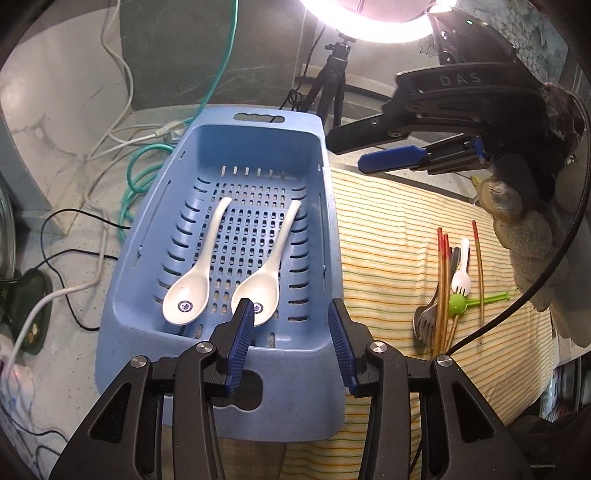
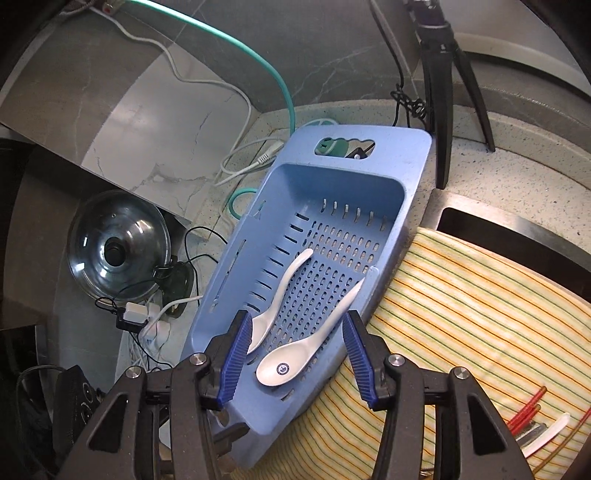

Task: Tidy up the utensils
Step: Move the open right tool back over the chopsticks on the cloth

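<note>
A blue slotted basket (image 1: 147, 258) (image 2: 413, 173) holds two white ceramic spoons, one on the left (image 1: 192, 284) (image 2: 280, 288) and one on the right (image 1: 266, 277) (image 2: 310, 343). My left gripper (image 1: 291, 332) is open and empty above the basket's near end. My right gripper (image 2: 293, 354) is open and empty over the right spoon; in the left wrist view it shows at the upper right (image 1: 391, 158). On the striped cloth (image 1: 388, 240) (image 2: 461, 295) lie red-tipped chopsticks (image 1: 443, 280) (image 2: 524, 410), metal forks (image 1: 424, 317), a white plastic fork (image 1: 461, 273) and a green scoop (image 1: 461, 302).
Cables (image 1: 147, 173), a power strip (image 2: 147, 321) and a glass pot lid (image 2: 118, 254) lie on the counter left of the basket. A black tripod (image 2: 439, 74) stands behind it. A ring lamp (image 1: 369, 18) glares overhead. A sink edge (image 2: 517, 225) runs behind the cloth.
</note>
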`<state>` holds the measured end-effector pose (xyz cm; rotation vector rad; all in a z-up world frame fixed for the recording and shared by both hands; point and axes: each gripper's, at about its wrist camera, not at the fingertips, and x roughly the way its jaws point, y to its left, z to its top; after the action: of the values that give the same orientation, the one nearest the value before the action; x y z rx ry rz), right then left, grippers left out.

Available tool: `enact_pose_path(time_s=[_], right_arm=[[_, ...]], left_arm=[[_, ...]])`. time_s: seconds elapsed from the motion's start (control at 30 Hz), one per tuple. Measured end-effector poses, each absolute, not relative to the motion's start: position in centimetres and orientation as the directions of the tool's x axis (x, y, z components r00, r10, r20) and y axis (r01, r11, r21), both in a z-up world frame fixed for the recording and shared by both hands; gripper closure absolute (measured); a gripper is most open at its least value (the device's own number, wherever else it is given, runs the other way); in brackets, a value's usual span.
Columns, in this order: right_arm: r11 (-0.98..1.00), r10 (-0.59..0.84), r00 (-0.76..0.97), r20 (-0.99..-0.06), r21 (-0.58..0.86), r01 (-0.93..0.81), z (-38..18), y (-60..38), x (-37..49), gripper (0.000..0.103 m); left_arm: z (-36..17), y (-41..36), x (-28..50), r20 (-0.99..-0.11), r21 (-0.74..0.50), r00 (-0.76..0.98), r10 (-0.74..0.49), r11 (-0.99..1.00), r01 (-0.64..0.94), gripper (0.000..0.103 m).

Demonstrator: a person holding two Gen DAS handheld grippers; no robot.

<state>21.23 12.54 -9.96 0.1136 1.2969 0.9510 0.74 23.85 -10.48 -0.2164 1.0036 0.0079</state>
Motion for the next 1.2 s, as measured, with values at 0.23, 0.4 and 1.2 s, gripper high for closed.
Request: enact_pose_path(time_s=[0.23,0.4,1.2], right_arm=[[0.634,0.652,0.024,-0.758,0.528,-0.565,-7.5,8.5,20.6,0.056],[0.659,0.652,0.091,-0.753,0.504,-0.558,-6.3,4.1,20.1,0.056],[0.851,0.524,0.249,-0.814,0.496,-0.171,-12.1,-15.6,19.1,0.055]], left_arm=[[-9.1,22.6,0.1,-0.816,-0.185,0.568,-0.108,0.980,-0.079,0.063],[-8.6,20.8,0.2,-0.806,-0.196,0.574,-0.141,0.980,-0.035,0.063],[-11.9,11.0,6.7,-0.841,-0.291,0.394,-0.370,0.924,0.246,0.072]])
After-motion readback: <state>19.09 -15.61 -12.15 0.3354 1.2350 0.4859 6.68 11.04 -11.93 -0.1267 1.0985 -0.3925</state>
